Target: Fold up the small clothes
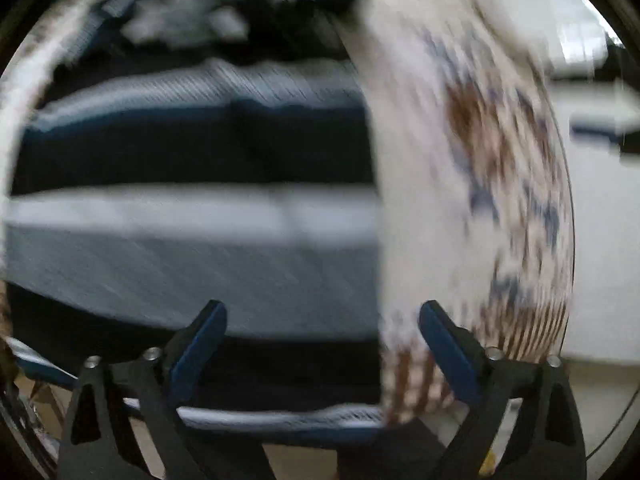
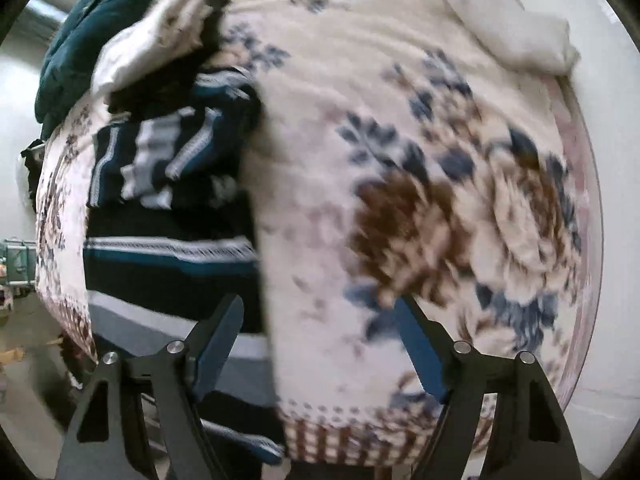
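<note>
A dark navy garment with white, grey and teal stripes (image 1: 192, 216) lies spread on a floral bed cover (image 1: 472, 184). My left gripper (image 1: 322, 316) is open and empty, just above the garment's near edge. In the right wrist view the same striped garment (image 2: 168, 248) lies left of centre, with its far part bunched up (image 2: 172, 156). My right gripper (image 2: 320, 320) is open and empty, with its left finger over the garment's edge and its right finger over the cream floral cover (image 2: 440, 200). Both views are motion blurred.
A heap of other clothes, white and dark (image 2: 160, 48), sits beyond the striped garment, with a teal blanket (image 2: 88, 40) behind it. A white pillow (image 2: 520, 32) lies at the far right. The bed's near edge (image 2: 340, 440) drops off below my fingers.
</note>
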A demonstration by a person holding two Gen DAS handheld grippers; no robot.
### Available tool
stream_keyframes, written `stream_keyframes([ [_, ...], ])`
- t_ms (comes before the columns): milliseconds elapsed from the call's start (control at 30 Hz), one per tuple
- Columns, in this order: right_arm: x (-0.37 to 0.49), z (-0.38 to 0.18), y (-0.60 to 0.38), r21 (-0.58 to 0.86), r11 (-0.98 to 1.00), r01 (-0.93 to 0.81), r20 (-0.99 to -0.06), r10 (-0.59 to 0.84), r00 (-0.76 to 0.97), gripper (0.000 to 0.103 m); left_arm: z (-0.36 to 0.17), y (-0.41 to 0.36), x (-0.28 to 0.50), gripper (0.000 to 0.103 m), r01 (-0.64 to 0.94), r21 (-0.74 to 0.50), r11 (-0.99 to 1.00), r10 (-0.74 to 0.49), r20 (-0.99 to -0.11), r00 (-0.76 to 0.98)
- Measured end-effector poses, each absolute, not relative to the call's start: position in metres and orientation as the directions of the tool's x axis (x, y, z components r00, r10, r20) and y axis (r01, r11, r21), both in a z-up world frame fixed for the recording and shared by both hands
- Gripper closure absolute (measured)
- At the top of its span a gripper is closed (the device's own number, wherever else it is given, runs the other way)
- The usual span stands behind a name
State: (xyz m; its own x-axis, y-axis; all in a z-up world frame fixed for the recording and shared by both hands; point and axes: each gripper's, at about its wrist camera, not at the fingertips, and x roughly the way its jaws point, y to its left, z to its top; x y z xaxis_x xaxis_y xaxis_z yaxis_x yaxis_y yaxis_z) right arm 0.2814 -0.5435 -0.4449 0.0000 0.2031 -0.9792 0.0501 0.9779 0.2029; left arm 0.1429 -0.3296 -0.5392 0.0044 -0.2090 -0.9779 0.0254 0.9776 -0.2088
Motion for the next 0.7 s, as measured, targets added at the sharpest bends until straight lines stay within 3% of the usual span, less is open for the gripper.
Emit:
stream_keyframes([
  [67,0.277,-0.459,-0.564,0.202,0.976,0.086,-0.979,0.204,-0.025,0.023,-0.565,-0.352,0.128,0.021,0.044,-0.218,0.975,-0.216,-0.974,-0.063],
  [167,0.275,-0.473,-0.583,0.203,0.973,0.114,-0.977,0.208,-0.036,0.023,-0.598,-0.377,0.111,0.054,0.102,-0.157,0.982,-0.147,-0.984,-0.100],
  [200,0.276,-0.476,-0.588,0.209,0.971,0.118,-0.976,0.215,-0.039,0.023,-0.599,-0.380,0.110,0.085,0.133,-0.108,0.985,-0.101,-0.993,-0.058],
  [233,0.279,-0.478,-0.590,0.217,0.969,0.122,-0.974,0.223,-0.041,0.023,-0.593,-0.378,0.110,0.099,0.140,-0.091,0.986,-0.090,-0.996,-0.017],
  [533,0.377,-0.506,-0.586,0.513,0.841,0.172,-0.856,0.517,0.024,0.023,-0.521,-0.323,0.118,0.099,0.005,-0.156,0.988,-0.155,-0.981,0.116],
  [700,0.473,-0.554,-0.551,0.707,0.660,0.252,-0.682,0.731,-0.003,0.024,-0.503,-0.307,0.111,0.100,-0.035,-0.180,0.983,-0.174,-0.976,0.131],
])
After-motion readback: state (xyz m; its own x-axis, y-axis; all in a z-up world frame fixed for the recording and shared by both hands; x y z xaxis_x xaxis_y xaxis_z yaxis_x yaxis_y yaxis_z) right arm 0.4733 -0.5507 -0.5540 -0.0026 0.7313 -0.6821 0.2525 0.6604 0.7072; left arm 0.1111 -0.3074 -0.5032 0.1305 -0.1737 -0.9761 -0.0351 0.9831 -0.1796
